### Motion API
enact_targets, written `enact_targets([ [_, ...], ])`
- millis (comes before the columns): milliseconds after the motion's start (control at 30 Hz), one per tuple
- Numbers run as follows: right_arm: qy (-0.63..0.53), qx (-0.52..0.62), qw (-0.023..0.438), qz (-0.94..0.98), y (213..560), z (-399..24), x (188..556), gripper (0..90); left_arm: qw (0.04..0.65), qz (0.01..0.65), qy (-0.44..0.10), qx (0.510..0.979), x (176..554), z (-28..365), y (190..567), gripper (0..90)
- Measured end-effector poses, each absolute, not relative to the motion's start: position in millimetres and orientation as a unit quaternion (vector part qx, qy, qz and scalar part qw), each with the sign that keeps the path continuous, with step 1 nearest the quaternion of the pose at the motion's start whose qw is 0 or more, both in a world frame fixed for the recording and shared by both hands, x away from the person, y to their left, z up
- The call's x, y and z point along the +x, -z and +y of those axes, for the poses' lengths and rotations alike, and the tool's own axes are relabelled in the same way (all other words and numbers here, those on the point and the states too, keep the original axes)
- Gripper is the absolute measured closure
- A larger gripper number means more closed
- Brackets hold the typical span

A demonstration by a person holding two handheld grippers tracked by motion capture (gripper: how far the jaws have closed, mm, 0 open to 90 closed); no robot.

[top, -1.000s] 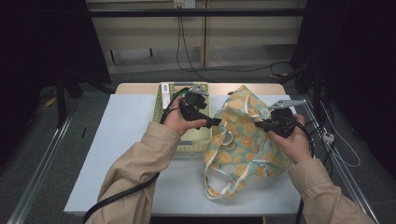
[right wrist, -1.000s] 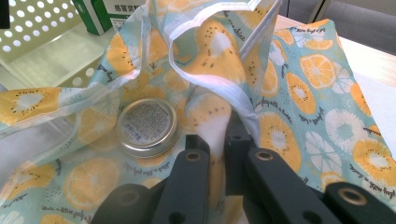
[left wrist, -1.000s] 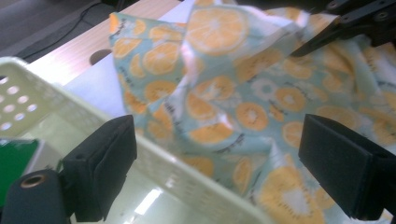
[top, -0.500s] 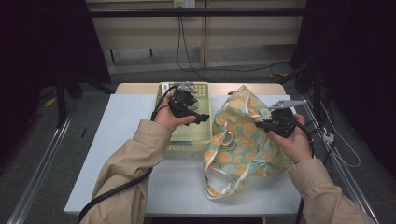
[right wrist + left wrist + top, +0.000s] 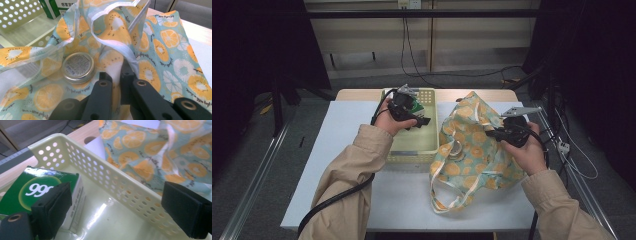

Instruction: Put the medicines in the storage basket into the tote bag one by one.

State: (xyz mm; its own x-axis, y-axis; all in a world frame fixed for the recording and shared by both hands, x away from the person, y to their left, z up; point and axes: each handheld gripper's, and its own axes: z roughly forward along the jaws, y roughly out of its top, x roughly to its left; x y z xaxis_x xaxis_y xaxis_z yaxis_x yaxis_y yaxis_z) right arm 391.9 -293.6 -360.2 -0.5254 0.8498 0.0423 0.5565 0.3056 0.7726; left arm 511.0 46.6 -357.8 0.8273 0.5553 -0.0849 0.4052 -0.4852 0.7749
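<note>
A recording lab or test room, not a home.

My white-topped worktop with its pale wooden edge (image 5: 362, 95) stands alone on a grey floor (image 5: 267, 150), with black curtains (image 5: 257, 45) hanging dark on both sides. Behind it runs a plain beige panelled wall (image 5: 462, 35) with a white power socket (image 5: 408, 4) and loose black cables (image 5: 412, 55) trailing down. A metal rail (image 5: 252, 185) runs along the floor at my left.

Green-and-white printed cardboard box (image 5: 37, 192): our left gripper view loses its lower corner behind the near black jaw; lettering cut short. Round silver metal tin (image 5: 78, 67): label print too fine for us to read. Orange-slice patterned fabric tote bag (image 5: 160, 50): we see it cropped by edges.
</note>
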Motion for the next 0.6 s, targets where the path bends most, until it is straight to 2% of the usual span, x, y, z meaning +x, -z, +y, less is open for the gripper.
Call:
enact_targets([
  [233,-0.383,0.449,0.192,0.784,360,-296,392,88.8,0.412,0.293,-0.099,0.857,520,48,366,7.9],
  [600,-0.386,0.448,0.19,0.784,360,-297,395,88.7,0.403,0.347,-0.121,0.838,539,44,373,6.2],
])
